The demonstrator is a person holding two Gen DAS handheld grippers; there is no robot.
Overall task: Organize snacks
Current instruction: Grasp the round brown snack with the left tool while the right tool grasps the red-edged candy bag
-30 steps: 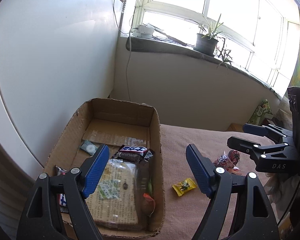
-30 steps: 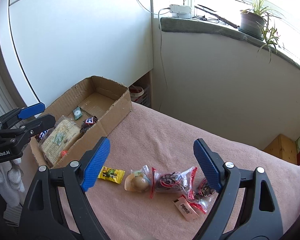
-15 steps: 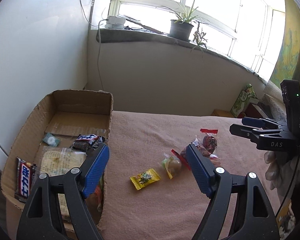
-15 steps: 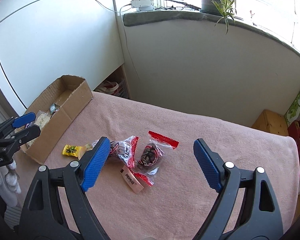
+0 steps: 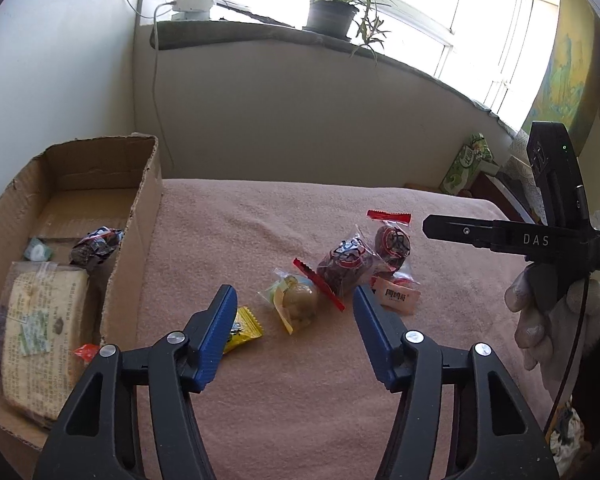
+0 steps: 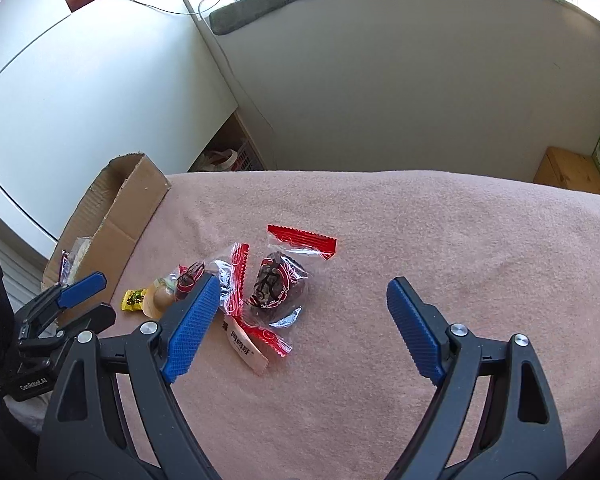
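Note:
Loose snacks lie on the pink cloth: a yellow candy point(image 5: 244, 330), a round brown snack in a clear wrapper point(image 5: 296, 304), two dark red-trimmed packets point(image 5: 342, 266) point(image 5: 392, 240) and a pink sachet point(image 5: 396, 294). My left gripper point(image 5: 292, 300) hovers over the brown snack. Its jaws are closing, but the pads touch nothing. My right gripper point(image 6: 303, 284) stands wide open above a dark packet point(image 6: 274, 284) and holds nothing. The cardboard box point(image 5: 140, 216) at the left holds a biscuit pack point(image 5: 40, 328), a dark bar point(image 5: 96, 244) and a small green candy point(image 5: 38, 250).
A gloved hand point(image 5: 540, 312) carries the right gripper at the right. Behind the table are a wall, a sill with a potted plant point(image 5: 330, 16), a green carton point(image 5: 466, 164) and a wooden box point(image 6: 568, 170). A white cabinet stands behind the cardboard box.
My left gripper has swung from over the box to the loose snacks, sunk lower, and its jaws have narrowed. My right gripper has come down and rolled towards the dark packets, still wide.

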